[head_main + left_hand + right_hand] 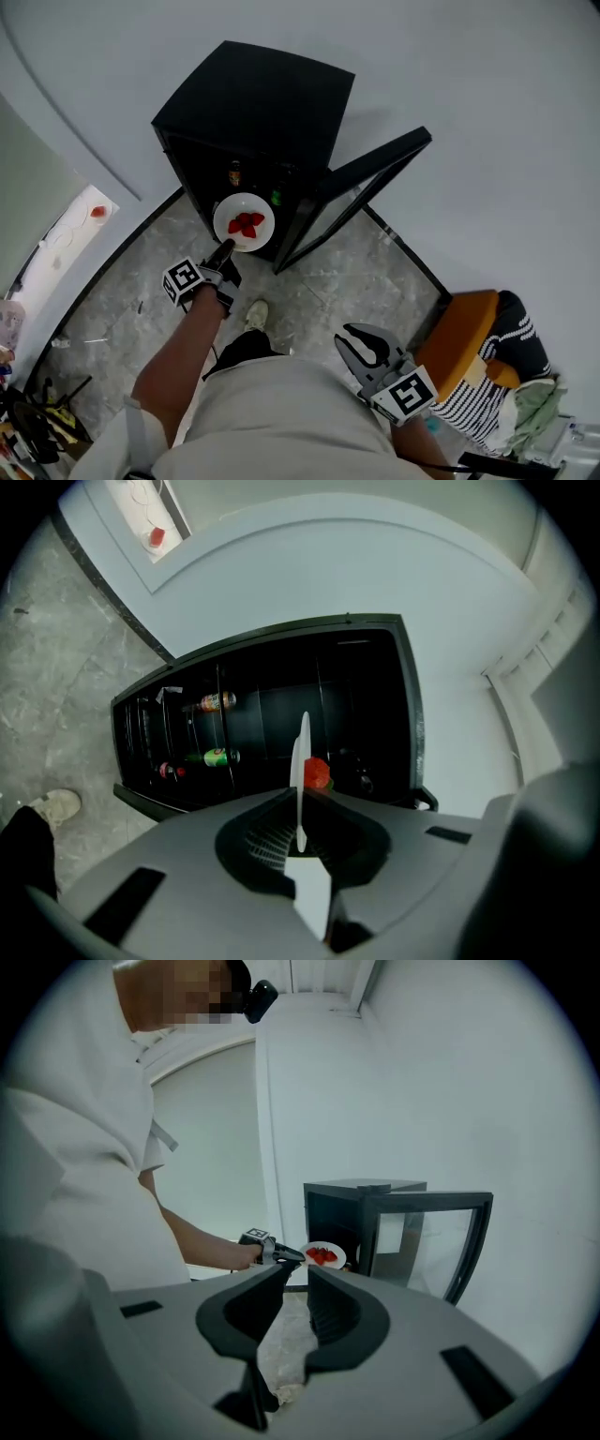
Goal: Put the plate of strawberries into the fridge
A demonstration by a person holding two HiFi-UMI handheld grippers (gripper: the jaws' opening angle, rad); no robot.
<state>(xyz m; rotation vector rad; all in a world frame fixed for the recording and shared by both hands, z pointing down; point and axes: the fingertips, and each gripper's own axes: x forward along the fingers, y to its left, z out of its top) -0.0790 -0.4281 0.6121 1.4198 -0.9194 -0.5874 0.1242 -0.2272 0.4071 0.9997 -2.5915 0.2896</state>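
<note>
A white plate (pixel 226 212) carrying red strawberries (pixel 247 223) hangs level at the mouth of the open black fridge (pixel 253 103). My left gripper (pixel 225 249) is shut on the plate's near rim. In the left gripper view the plate (pixel 302 747) shows edge-on between the jaws of the left gripper (pixel 300 808), with a strawberry (pixel 318 773) just beyond. My right gripper (pixel 359 342) hangs low at my right side, open and empty. In the right gripper view, past the right gripper (pixel 298 1274), the plate (pixel 337 1262) sits in front of the fridge (pixel 361 1213).
The fridge's glass door (pixel 356 192) stands swung out to the right. Bottles (pixel 214 702) lie on its shelves, with a green one (pixel 216 757) lower. An orange chair (pixel 464 333) with striped cloth (pixel 497 380) is at my right. My shoe (pixel 256 314) is on the marble floor.
</note>
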